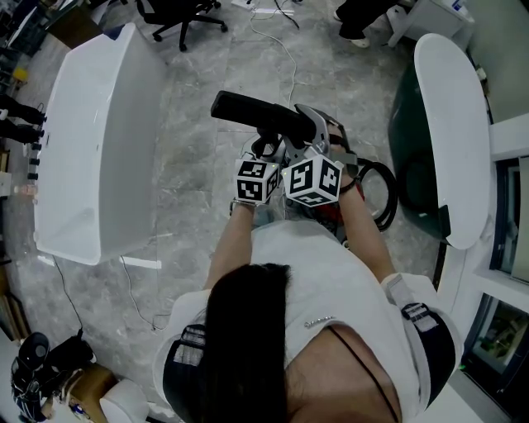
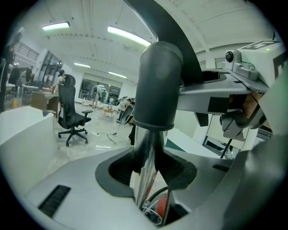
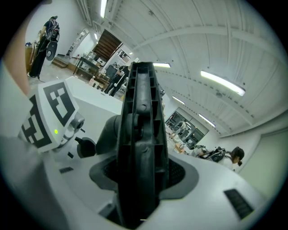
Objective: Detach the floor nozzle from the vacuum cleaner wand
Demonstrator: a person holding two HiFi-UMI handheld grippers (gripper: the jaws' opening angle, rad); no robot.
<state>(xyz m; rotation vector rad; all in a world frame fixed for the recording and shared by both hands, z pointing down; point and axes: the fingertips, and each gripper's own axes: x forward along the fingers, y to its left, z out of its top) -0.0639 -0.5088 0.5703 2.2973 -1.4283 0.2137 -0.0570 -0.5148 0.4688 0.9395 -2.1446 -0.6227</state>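
Mid-frame, left tool (image 1: 264, 150) and right tool (image 1: 309, 142) sit side by side, wand (image 2: 146, 170) in the left one, floor nozzle (image 1: 248, 110) in the right, poking out above both. Hose (image 1: 385, 195) lies right of them. One worktop (image 1: 91, 149) fills the left side, a second worktop (image 1: 450, 124) the right; office chair (image 1: 178, 15) up top.

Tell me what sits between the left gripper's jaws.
The wand's shiny metal tube, just below a dark collar, clamped between the pads; the left gripper view shows it.

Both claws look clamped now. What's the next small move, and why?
Probably hold the left claw steady on the shiny wand and ease the right claw, shut on the dark ribbed floor nozzle, straight away: both grips look seated, and the pieces appear not yet parted.
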